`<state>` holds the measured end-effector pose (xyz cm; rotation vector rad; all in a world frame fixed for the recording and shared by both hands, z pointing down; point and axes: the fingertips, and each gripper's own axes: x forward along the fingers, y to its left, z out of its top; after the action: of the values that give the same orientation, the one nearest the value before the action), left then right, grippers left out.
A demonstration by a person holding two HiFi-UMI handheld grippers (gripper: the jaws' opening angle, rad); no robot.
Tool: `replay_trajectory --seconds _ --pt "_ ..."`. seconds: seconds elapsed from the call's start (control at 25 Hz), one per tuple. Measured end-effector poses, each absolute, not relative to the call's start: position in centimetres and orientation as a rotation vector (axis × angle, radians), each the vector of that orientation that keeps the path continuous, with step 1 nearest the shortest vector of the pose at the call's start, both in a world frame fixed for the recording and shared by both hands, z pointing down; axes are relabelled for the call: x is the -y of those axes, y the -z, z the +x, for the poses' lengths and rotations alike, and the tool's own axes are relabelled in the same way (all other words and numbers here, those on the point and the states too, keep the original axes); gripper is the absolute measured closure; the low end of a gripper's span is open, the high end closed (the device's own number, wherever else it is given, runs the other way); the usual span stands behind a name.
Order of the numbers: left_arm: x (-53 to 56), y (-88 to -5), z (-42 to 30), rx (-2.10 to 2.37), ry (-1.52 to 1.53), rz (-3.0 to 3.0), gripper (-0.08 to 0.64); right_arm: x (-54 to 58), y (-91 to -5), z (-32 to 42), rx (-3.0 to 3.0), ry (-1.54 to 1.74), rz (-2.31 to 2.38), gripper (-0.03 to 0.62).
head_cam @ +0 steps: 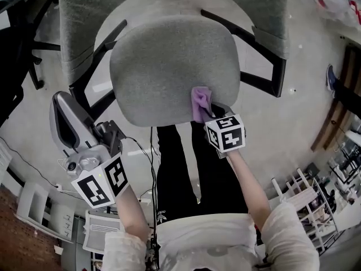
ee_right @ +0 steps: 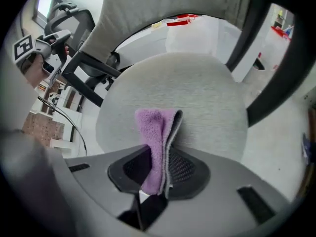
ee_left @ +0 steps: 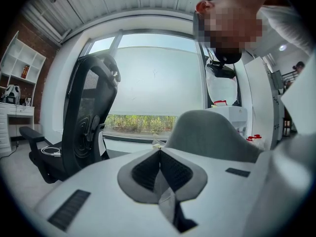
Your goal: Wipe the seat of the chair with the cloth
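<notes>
Grey chair seat (head_cam: pixel 169 66) sits straight below. Left gripper (ee_left: pixel 159 154) is parked off to the side, jaws together, nothing in them. Right gripper (ee_right: pixel 157 169) is clamped on the folded purple cloth (ee_right: pixel 157 132) at the seat's front edge. Risk: only a narrow fold is presented, so strokes probably skip patches, and fabric drag could tug it loose.

The pale floor (head_cam: pixel 282 123) carries a grey chair (head_cam: pixel 90 21) and a thin cable (head_cam: pixel 25 164) at left, while the chair's seat (head_cam: pixel 163 66) bears a purple cloth (head_cam: pixel 201 103) at its near edge.
</notes>
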<state>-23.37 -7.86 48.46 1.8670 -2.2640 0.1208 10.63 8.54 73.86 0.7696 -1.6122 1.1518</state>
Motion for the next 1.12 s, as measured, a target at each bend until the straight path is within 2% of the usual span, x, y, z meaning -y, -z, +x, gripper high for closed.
replay_trajectory --seconds 0.2,0.64,0.92,1.12 --pt "8.5 -48.3 -22.3 2.24 -0.138 1.901 0.548 -7.2 -73.7 16.9 1.54 -1.067 0.855 0.5" --pt "9.3 -47.8 -20.4 2.223 -0.153 1.949 0.548 -5.7 -73.6 24.4 1.41 -0.954 0.964 0.5" --pt "9.1 -47.9 -19.6 2.212 -0.149 1.951 0.548 -5.4 -73.7 26.2 1.373 -0.908 0.98 0.5" --pt "9.5 -46.3 -19.3 2.22 -0.133 1.972 0.548 -5.0 -72.0 24.3 1.402 -0.908 0.975 0.5"
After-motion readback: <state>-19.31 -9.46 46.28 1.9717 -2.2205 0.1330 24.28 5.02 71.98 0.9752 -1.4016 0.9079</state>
